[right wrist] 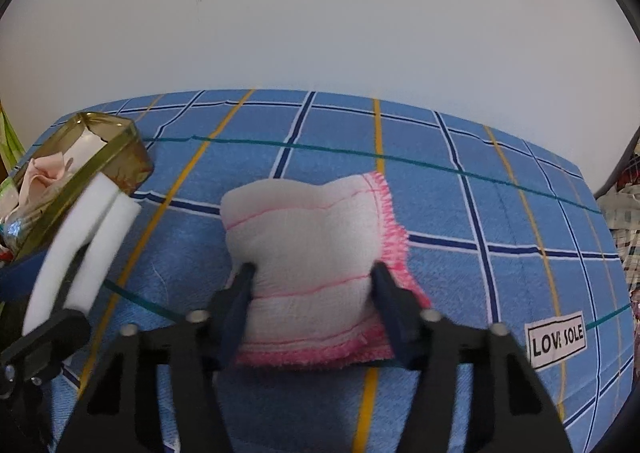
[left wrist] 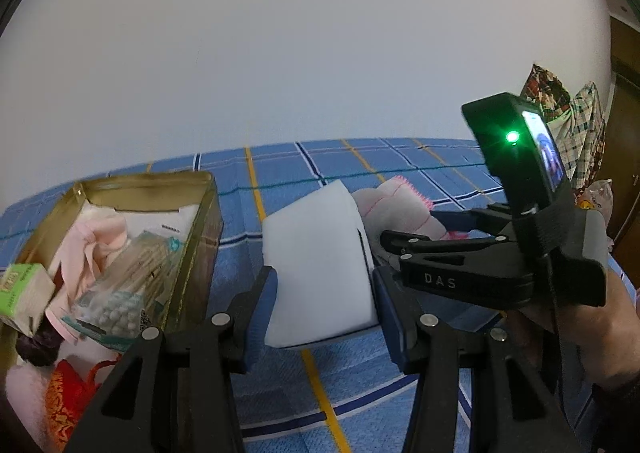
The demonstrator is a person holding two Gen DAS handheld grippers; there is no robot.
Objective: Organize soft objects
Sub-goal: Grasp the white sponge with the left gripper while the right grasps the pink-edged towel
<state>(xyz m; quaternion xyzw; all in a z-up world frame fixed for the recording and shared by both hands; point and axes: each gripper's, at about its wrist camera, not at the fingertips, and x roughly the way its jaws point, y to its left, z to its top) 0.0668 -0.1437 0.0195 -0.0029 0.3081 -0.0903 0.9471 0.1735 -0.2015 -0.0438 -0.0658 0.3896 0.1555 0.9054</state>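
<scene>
A folded white foam sponge (left wrist: 320,265) is clamped between the blue pads of the left gripper (left wrist: 322,293) and held above the blue checked bedcover (left wrist: 352,405). A pink-edged white towel (right wrist: 320,253), lying bunched on the same cover, is pinched at both sides by the right gripper (right wrist: 314,293), the cloth dented by the pads. To the left, a gold tin (left wrist: 200,213) is seen, filled with pink cloth (left wrist: 100,241) and a packet of cotton swabs (left wrist: 132,285). A "LOVE SOLE" label (right wrist: 558,339) is sewn onto the cover.
</scene>
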